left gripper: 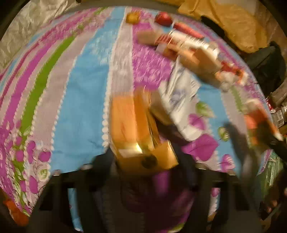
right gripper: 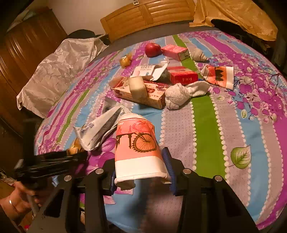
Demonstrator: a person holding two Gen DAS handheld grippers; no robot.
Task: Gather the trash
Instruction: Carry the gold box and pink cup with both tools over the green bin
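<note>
Striped floral bedsheet [right gripper: 206, 129] covers the bed; a wooden headboard [right gripper: 147, 14] stands behind it. Right gripper [right gripper: 141, 172]: blue-padded fingers [right gripper: 167, 161] closed against both sides of a pink paper cup [right gripper: 138, 148] with a bicycle print, rim toward the camera. Left gripper [left gripper: 143, 161]: view heavily motion-blurred; a gold-orange carton [left gripper: 136, 129] sits between the fingers, but whether they clamp it cannot be determined. Remaining trash lies beyond on the sheet: crumpled silver wrapper [right gripper: 100, 130], long printed box [right gripper: 141, 93], red box [right gripper: 183, 77], wadded tissue [right gripper: 179, 96], red apple [right gripper: 152, 49].
</note>
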